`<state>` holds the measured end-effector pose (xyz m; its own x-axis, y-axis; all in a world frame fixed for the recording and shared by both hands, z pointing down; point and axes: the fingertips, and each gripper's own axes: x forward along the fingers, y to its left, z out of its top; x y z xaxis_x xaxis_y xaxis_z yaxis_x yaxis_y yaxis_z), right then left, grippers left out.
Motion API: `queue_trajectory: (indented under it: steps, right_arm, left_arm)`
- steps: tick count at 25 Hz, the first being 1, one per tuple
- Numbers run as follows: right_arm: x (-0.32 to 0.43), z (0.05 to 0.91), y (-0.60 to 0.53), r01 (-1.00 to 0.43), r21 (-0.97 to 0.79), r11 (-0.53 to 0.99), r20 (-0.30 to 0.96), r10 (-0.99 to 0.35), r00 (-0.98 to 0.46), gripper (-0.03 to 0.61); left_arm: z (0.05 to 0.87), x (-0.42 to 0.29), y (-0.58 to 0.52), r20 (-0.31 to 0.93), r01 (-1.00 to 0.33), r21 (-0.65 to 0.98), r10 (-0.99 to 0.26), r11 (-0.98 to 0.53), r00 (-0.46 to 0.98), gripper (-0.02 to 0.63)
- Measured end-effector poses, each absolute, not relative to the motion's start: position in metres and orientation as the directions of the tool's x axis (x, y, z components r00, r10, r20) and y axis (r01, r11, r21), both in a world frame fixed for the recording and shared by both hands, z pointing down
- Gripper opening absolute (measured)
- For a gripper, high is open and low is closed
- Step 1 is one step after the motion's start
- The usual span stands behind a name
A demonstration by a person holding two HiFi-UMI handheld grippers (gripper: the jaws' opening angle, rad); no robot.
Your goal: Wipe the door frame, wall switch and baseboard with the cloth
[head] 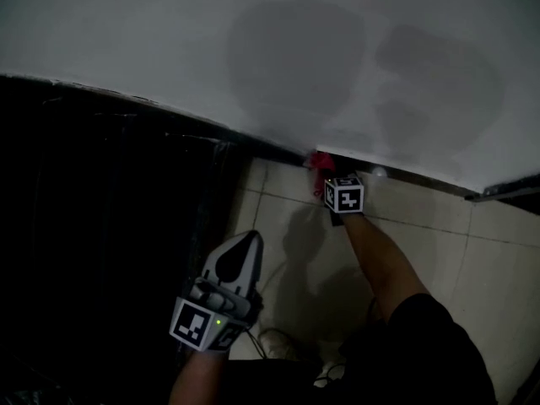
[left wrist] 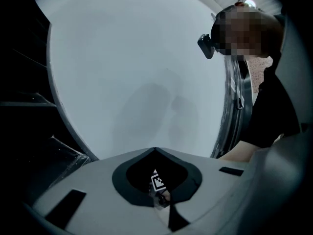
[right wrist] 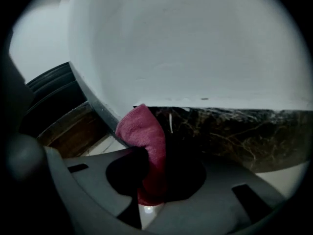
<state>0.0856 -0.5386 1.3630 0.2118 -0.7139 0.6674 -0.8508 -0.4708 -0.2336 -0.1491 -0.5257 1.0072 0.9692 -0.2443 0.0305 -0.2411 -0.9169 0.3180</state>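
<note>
A red cloth is pinched in my right gripper, which is shut on it. The cloth's folded end presses on the left end of the dark marble baseboard, right under the white wall. In the head view the cloth touches the baseboard at the corner by the dark doorway, with the right gripper just behind it. My left gripper hangs over the floor tiles, shut and empty; its jaws point at the wall. No wall switch is in view.
Pale floor tiles run along the baseboard. A dark frame edge and a brown threshold strip lie left of the cloth. A metal strip sits at the wall's far right. My shoes and a cable are below.
</note>
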Motion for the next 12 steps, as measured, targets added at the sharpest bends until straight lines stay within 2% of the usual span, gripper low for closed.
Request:
queue_trajectory:
  steps: [12]
  right_arm:
    - [0.113,1.353,-0.497,-0.865,-0.238,-0.442,0.61,-0.761,0.222,0.08]
  left_arm:
    - [1.021,-0.106,-0.495,0.076,-0.17,0.283,-0.155,-0.944,0.985,-0.009]
